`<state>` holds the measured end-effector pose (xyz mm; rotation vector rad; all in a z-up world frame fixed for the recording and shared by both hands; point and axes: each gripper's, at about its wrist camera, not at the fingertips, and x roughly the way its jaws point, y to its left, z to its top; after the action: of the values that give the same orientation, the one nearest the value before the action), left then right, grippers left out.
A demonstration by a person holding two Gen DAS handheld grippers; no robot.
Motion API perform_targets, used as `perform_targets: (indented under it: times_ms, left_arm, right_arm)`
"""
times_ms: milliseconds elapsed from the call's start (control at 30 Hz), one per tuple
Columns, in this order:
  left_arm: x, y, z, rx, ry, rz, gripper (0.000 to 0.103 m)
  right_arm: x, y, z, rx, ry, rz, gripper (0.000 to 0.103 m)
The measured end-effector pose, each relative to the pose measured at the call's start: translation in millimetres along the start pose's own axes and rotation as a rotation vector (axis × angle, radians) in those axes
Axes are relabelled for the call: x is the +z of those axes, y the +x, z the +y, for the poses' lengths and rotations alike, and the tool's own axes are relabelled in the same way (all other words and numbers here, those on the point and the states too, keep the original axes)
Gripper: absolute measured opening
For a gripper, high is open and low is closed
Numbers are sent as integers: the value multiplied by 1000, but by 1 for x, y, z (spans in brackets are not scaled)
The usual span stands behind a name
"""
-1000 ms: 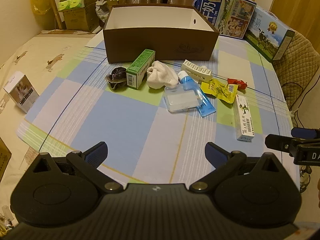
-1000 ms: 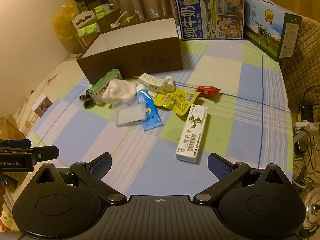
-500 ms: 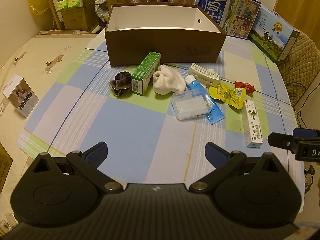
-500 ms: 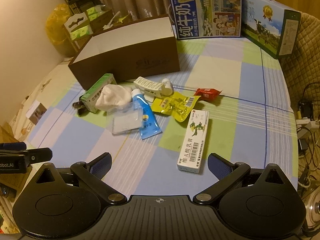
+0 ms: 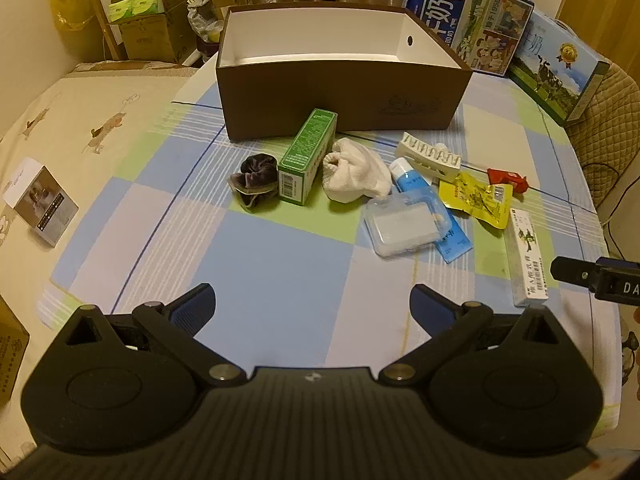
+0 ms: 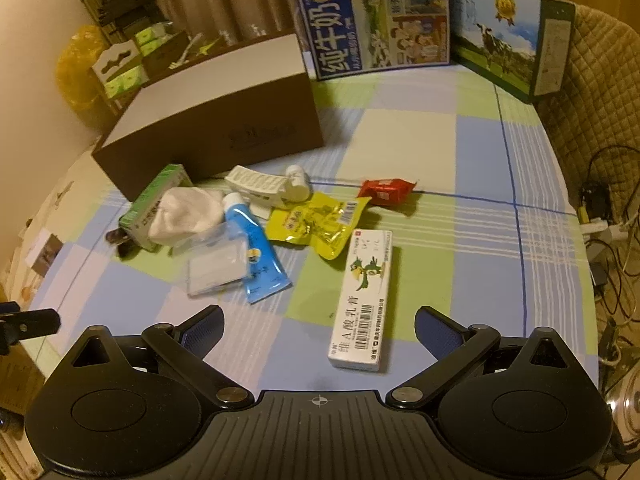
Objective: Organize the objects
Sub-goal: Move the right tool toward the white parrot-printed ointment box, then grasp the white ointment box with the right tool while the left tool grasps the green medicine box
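Step in hand: approach, nothing yet collected. Left gripper (image 5: 312,300) and right gripper (image 6: 318,322): jaws spread wide, empty. Rigid white carton (image 6: 362,300) lies lower centre of the right view, nearest. Cardboard box (image 5: 344,108), upper centre, appears empty. Next: descend, close across the carton's narrow sides

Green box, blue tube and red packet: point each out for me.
green box (image 5: 306,156), left wrist view, top face.
blue tube (image 6: 256,246), right wrist view, middle of its body.
red packet (image 6: 386,191), right wrist view, centre of the wrapper.
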<state>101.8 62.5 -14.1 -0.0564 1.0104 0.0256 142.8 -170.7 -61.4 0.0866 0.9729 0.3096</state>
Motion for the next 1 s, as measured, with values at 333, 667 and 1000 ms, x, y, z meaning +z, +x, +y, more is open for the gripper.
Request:
perform_targets:
  times_ms: [333, 667, 1000]
  left_arm:
    - [15, 18, 17, 18, 9, 8, 102]
    - [26, 41, 50, 66, -14, 33, 102]
    - [36, 65, 68, 64, -13, 64, 102]
  right_arm:
    - [0, 27, -13, -13, 31, -5, 91]
    - [4, 65, -20, -75, 22, 18, 84]
    - [10, 90, -27, -103, 32, 41, 69]
